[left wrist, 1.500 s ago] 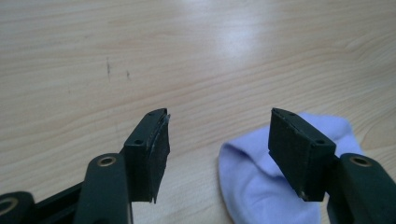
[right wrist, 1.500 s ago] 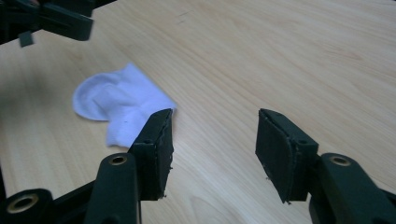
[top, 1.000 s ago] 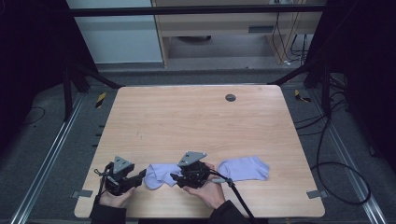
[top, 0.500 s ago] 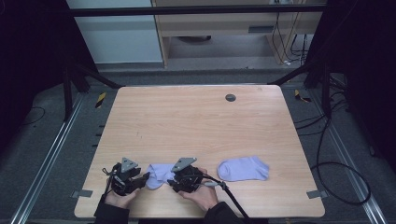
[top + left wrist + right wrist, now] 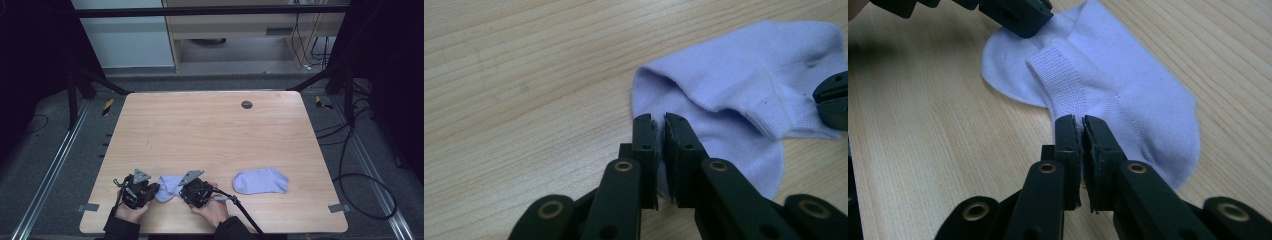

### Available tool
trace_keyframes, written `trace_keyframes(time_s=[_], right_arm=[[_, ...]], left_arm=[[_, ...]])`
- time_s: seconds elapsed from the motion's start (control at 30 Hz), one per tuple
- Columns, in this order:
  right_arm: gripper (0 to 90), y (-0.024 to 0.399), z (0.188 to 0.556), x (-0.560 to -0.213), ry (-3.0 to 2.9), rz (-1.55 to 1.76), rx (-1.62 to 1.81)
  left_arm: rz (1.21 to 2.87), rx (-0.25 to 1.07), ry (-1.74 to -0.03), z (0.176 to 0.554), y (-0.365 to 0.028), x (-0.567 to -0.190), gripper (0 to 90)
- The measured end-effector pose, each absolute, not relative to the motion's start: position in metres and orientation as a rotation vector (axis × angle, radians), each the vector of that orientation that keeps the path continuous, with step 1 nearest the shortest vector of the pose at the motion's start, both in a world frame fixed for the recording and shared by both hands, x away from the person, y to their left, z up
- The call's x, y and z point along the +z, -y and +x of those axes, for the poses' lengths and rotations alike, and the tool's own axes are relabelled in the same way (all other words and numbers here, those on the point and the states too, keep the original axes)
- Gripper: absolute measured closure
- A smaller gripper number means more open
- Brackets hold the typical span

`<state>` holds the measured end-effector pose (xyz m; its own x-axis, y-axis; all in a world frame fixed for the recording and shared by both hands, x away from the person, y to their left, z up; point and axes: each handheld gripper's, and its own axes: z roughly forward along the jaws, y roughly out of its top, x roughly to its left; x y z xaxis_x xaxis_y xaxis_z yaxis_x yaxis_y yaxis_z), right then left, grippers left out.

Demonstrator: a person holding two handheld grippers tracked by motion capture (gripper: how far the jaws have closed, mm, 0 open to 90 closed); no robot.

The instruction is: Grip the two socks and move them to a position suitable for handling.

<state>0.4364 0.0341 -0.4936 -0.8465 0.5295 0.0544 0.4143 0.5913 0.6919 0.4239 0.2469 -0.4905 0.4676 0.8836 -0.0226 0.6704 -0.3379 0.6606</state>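
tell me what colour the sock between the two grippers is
Pale lilac sock, plain; the right gripper view shows it best.

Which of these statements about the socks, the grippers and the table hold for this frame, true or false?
1. Both grippers are shut on the near sock. True: left gripper and right gripper each pinch its fabric.
2. The second sock is held up off the table. False: it lies flat on it, untouched.
3. The sock is red. False: it is pale lilac.
4. A small dark disc sits near the far edge. True.
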Motion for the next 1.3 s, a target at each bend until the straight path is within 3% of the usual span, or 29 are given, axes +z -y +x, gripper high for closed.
trace_keyframes(time_s=[0.47, 0.9, 1.07, 1.3], right_arm=[[88.4, -0.014, 0.457, -0.464, -2.426, 0.992, 1.414], [87.5, -0.022, 0.498, -0.480, -2.274, 1.172, 1.312], [84.6, -0.022, 0.505, -0.488, -2.273, 1.172, 1.250], [70.0, -0.015, 0.508, -0.477, -2.259, 1.117, 1.189]], left_arm=[[2.118, 0.430, -1.263, 0.425, -0.247, -0.490, 86.9], [2.121, 0.419, -1.259, 0.426, -0.249, -0.490, 85.6], [2.105, 0.424, -1.270, 0.427, -0.249, -0.491, 80.1], [2.054, 0.455, -1.289, 0.424, -0.253, -0.486, 65.3]])
